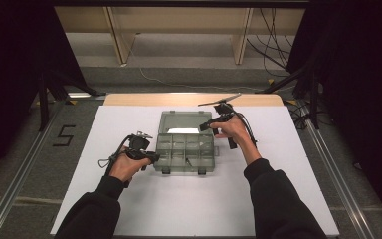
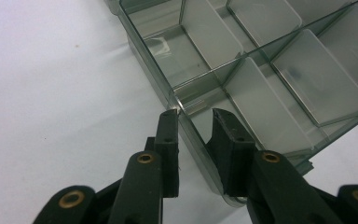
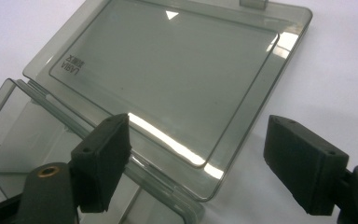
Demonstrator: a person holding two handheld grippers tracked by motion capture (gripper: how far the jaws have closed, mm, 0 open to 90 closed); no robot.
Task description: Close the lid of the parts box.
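Smoky clear plastic organiser box (image 1: 185,149) sits mid-table, lid (image 3: 168,79) flat behind. Left gripper (image 2: 195,122) clamps its left wall, likely steadying it; right gripper (image 3: 196,140) hovers unclenched over the lid's corner.

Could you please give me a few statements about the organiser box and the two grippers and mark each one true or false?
1. The box lid lies open, flat on the table. True.
2. The left gripper straddles a wall of the organiser box at its corner. True.
3. The right gripper is shut on the lid. False: its jaws stand wide apart above the lid.
4. The compartments seen in the left gripper view are full of screws. False: they look empty.
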